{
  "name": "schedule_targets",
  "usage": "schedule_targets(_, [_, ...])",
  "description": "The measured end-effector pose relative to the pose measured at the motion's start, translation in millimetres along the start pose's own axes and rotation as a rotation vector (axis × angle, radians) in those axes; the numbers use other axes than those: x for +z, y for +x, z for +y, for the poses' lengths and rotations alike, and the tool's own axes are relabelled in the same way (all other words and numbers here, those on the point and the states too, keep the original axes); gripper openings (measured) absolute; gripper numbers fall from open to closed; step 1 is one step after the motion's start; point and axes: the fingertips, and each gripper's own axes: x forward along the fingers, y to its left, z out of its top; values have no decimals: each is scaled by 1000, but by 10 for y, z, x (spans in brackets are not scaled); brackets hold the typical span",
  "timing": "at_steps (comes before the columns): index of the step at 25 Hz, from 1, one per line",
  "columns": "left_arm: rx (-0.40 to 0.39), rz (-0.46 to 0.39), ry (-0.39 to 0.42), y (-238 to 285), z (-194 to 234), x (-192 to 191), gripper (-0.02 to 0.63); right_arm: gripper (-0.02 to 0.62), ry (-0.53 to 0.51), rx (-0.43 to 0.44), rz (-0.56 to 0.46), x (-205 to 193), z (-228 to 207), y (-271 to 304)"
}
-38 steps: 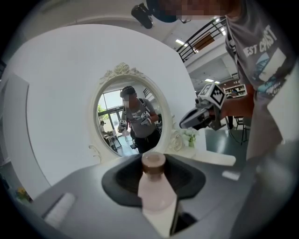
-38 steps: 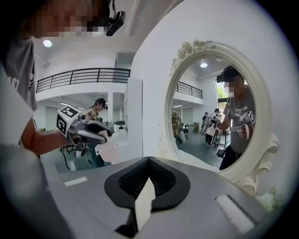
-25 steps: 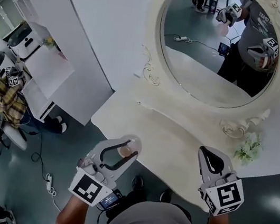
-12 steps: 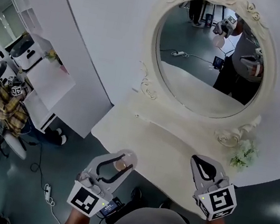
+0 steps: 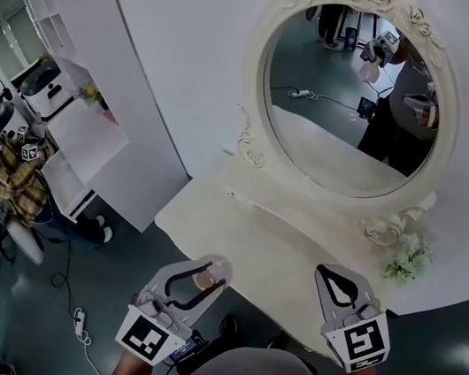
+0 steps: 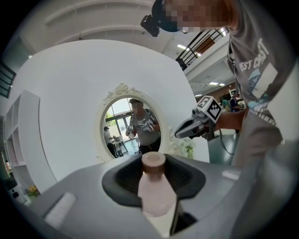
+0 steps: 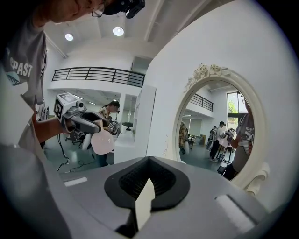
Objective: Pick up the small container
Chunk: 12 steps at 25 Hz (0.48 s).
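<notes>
Grips the container in the left claw: a pale pink bottle with a brown cap, upright between the dark pads, both pads tight against its sides, neck and cap standing above them. Carries it in the air, off the worktop, just at the near left edge of that cream top in the head view, with dark floor beneath the claw's body. From the right gripper view, seen side-on, round pink base hanging below the left claw's fingers.

Holds the right claw closed on nothing: tips together, dark pads forming a shut loop, only a thin pale slit lower down between the fingers in its own view. Poised above the near right part of the worktop, well apart from the left claw, on about the same line. Points both claws toward the oval mirror in its ornate cream frame at the back of the worktop. Reflected there: grey shirt, both claws, the pink container as a small pale blob. White flowers just beside the frame's lower right foot. Far left, well apart from the worktop, a seated person in a plaid shirt next to white shelving.
</notes>
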Motion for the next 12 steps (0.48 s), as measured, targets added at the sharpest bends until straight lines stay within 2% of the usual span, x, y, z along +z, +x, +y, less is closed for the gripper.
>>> schedule_targets(12, [-8,-4,-20,-17,-67,-38,138,-2,13,-11,11,-40,53,-98])
